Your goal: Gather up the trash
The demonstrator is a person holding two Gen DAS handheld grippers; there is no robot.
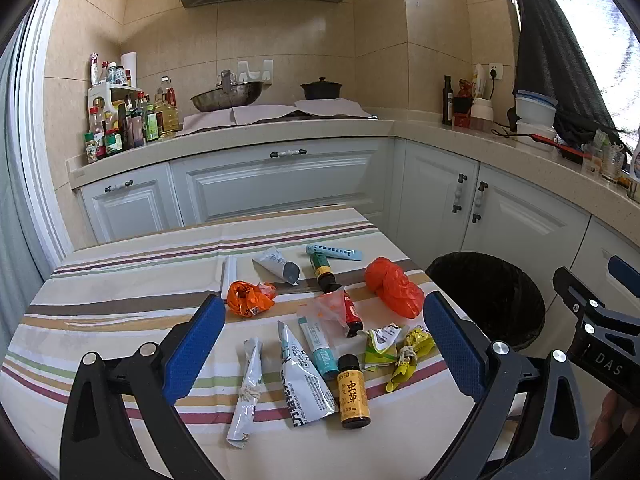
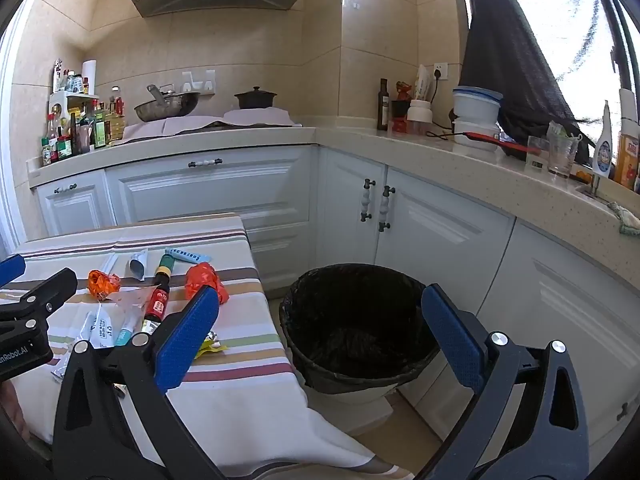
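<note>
Left gripper (image 1: 324, 344) hangs above the worktop (image 1: 120, 308), jaws wide and empty – the litter lies straight ahead and below, between the two blue pads. Nearest the gap: yellow-labelled bottle (image 1: 352, 394), upright-looking in view, cap away from the camera, long axis running roughly along the approach line. Beside it a flattened white tube (image 1: 304, 380), nozzle end away, axis slightly skewed left.

Right gripper (image 2: 320, 336) also wide, holding nothing – aimed at the black-lined bin (image 2: 356, 320) on the floor, just off the worktop's right edge. Left is the nearer for a pick
</note>
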